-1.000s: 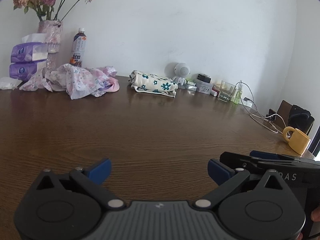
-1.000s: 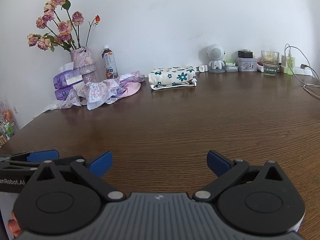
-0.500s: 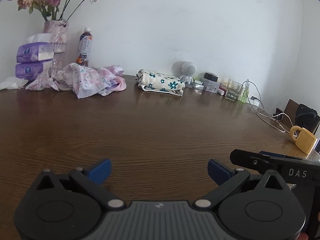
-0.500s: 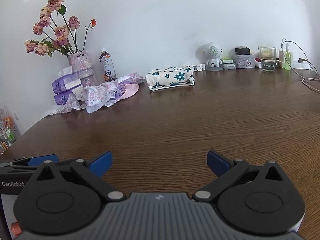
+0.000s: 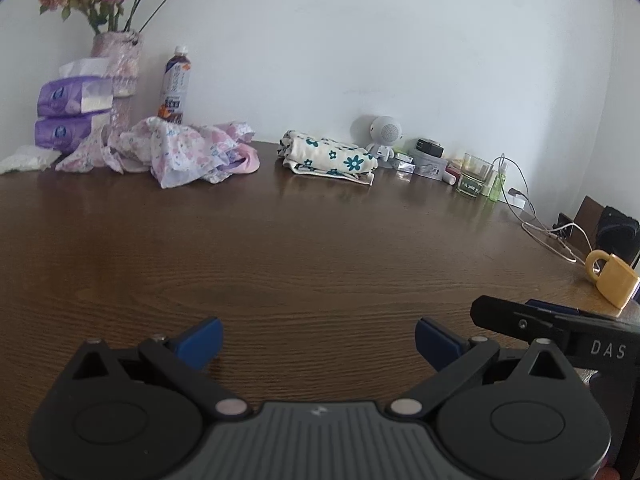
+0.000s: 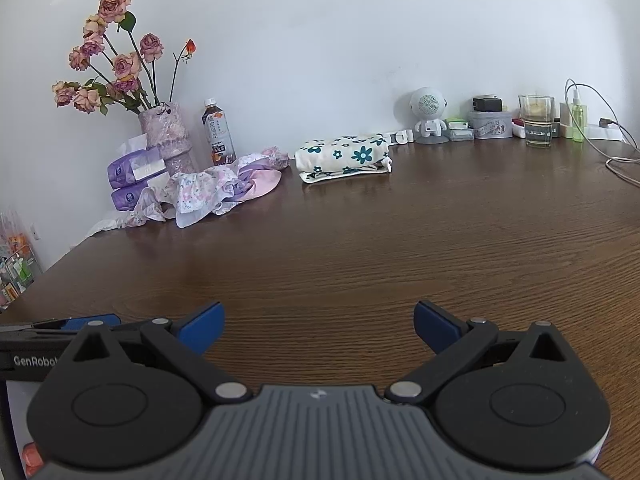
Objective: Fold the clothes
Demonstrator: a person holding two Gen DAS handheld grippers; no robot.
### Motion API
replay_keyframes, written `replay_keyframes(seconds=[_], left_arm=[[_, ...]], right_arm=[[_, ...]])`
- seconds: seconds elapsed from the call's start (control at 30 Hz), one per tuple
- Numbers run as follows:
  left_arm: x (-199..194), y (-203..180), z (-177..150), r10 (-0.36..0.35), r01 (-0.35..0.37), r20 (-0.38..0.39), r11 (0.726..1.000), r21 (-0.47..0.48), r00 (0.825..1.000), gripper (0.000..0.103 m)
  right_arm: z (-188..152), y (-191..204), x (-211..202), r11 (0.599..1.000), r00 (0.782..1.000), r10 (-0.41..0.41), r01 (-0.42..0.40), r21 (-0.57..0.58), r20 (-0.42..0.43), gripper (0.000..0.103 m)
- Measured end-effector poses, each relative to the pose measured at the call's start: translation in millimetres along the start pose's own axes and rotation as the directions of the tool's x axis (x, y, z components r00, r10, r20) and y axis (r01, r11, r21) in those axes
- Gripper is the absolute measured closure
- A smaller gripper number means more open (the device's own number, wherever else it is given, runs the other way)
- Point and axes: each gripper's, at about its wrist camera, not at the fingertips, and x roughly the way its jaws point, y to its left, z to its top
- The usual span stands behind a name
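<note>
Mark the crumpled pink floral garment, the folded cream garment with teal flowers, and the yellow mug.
Crumpled pink floral garment [image 6: 208, 192]: right wrist view, middle of the heap.
Folded cream garment with teal flowers [image 6: 344, 156]: right wrist view, top face.
Yellow mug [image 5: 614, 282]: left wrist view, side wall.

Over the wooden table [image 5: 320, 248] the left gripper [image 5: 318, 338] hovers with jaws spread wide, the crumpled floral garment [image 5: 188, 152] far beyond it at the wall, the folded flower-print cloth [image 5: 330, 156] just right of that.
</note>
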Motion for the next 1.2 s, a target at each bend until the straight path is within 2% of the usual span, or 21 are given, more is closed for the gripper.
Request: replay_keyframes(seconds=[0.17,0.4,0.73,1.0,1.2], left_arm=[[-5.8,-5.7,-1.1,-0.005,0.003,0.038,0.999,0.036,0.999,0.000],[-14.3,-16.1,0.0,0.059,-0.067,0.083,0.993,0.100,0.995,0.000],[-10.3,-14.3,-2.7,0.094,-0.102,0.072,0.988,0.116,0.993,0.000],[-9.0,-18.5,-4.7,0.096,-0.106,0.067,0.982,0.156,0.993,0.000],[-8.9,-17.2,-4.9,0.090,-0.099,0.064,0.984,0.148,0.994,0.000]], right_arm=[[0.0,-1.9,-0.2,1.000,1.000,0.005,-0.005,0.010,0.005,0.000],[0.1,-3.0,-0.2,1.000,1.000,0.012,-0.012,0.015,0.007,0.000],[-0.5,-2.3,-2.0,1.000,1.000,0.016,-0.016,0.014,0.012,0.000],[-0.7,-0.6,-2.6,1.000,1.000,0.014,-0.014,0.009,0.014,0.000],[-1.6,0.3,-2.6,1.000,1.000,0.011,-0.012,0.005,0.016,0.000]])
